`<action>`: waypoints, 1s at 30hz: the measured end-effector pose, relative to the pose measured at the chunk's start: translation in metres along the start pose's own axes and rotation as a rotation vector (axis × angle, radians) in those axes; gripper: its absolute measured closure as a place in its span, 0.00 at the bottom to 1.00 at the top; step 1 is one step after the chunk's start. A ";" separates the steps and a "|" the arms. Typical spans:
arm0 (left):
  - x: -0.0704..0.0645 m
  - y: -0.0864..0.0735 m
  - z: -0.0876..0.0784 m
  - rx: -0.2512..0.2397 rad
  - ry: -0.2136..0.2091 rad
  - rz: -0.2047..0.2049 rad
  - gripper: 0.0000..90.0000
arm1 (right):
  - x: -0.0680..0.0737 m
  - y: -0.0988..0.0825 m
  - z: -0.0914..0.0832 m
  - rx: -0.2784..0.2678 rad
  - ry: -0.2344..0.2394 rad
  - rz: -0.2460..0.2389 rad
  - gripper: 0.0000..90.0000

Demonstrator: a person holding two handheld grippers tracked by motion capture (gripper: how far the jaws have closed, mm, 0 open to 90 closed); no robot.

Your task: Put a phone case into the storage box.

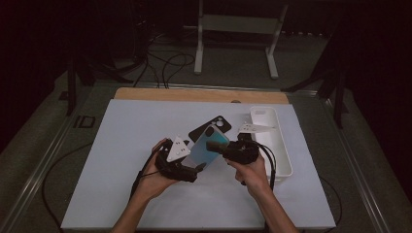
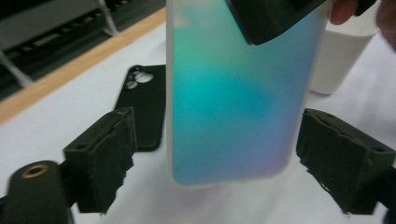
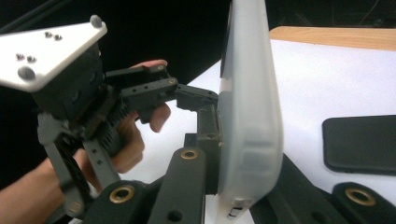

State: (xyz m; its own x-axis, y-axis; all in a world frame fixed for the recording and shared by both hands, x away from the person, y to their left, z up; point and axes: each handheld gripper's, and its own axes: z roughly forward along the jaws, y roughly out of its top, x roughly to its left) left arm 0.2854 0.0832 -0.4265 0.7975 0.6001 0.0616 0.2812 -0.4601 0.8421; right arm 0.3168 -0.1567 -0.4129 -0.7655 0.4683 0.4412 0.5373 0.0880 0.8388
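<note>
A white table (image 1: 121, 160) — wooden at its far edge — carries a black phone case (image 1: 210, 127) and a white tray (image 1: 282, 145).

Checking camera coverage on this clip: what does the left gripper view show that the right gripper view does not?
The left gripper view shows the iridescent case face-on between the left gripper's open jaws, pads clear of it, and a white tray. The right gripper view shows the case's frosted edge, the right gripper shut on it, and the left hand. Both show the case, the black case and the white mat.
</note>
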 end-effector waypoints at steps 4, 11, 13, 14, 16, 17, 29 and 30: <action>0.004 -0.001 -0.002 0.008 -0.036 -0.019 0.08 | 0.001 0.000 0.000 0.008 -0.007 -0.020 0.96; 0.005 -0.004 0.002 0.032 -0.101 -0.051 0.03 | 0.006 0.003 -0.001 0.017 0.014 -0.068 0.96; 0.005 -0.005 0.003 0.043 -0.126 -0.054 0.02 | 0.008 0.005 -0.002 0.019 0.030 -0.084 0.96; 0.005 -0.005 0.004 0.048 -0.138 -0.049 0.02 | 0.010 0.005 -0.002 0.019 0.035 -0.090 0.96; 0.004 -0.005 0.005 0.051 -0.163 -0.055 0.01 | 0.012 0.007 -0.002 0.023 0.047 -0.113 0.96; 0.003 -0.005 0.006 0.054 -0.173 -0.058 0.01 | 0.013 0.007 -0.002 0.024 0.057 -0.118 0.96; 0.001 -0.008 0.008 0.047 -0.277 -0.057 0.13 | 0.022 0.006 0.000 0.062 0.142 -0.204 0.96; 0.001 -0.008 0.007 0.044 -0.282 -0.054 0.16 | 0.023 0.005 0.001 0.067 0.142 -0.210 0.96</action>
State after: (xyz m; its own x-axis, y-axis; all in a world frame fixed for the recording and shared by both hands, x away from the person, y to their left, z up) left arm 0.2878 0.0821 -0.4369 0.8960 0.4217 -0.1390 0.3451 -0.4643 0.8157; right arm 0.3025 -0.1447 -0.3984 -0.9024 0.3056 0.3036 0.3795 0.2303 0.8961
